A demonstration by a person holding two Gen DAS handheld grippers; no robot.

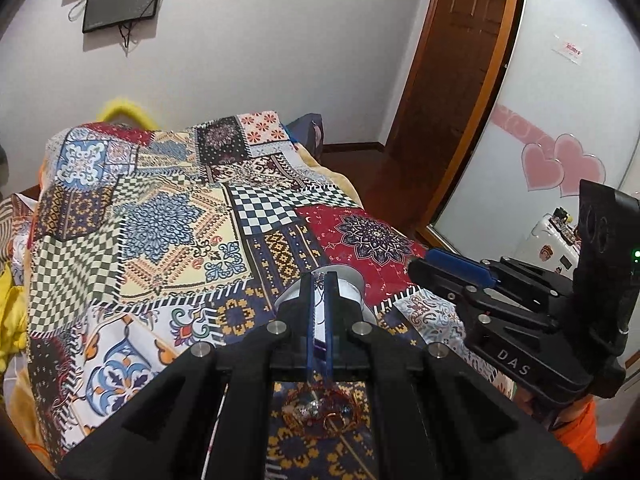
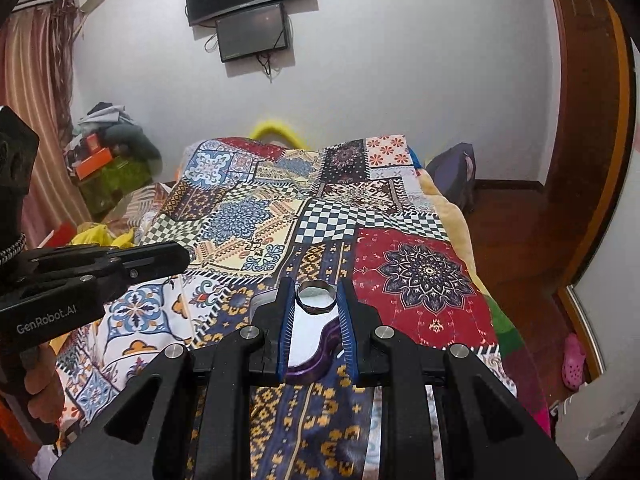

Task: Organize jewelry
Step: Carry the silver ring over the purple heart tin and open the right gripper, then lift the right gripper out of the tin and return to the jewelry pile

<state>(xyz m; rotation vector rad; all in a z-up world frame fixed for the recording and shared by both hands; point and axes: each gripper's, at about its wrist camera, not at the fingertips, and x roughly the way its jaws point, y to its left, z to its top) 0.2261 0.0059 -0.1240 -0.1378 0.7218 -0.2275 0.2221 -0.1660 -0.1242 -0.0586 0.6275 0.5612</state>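
My right gripper is shut on a dark metal ring, which it holds upright above the bed. Beneath it lies a white dish with a purple rim. In the left wrist view, the left gripper has its blue pads pressed together, and I see nothing clearly between them. The same white dish shows just behind its fingers. A small heap of red-gold bangles and shiny pieces lies on the patchwork bedspread under the left gripper's body. The right gripper is off to the right.
The bed fills the middle and drops off at its right edge to a wooden floor. Two screens hang on the far wall. Clutter and boxes stand at the left, a wooden door at the right.
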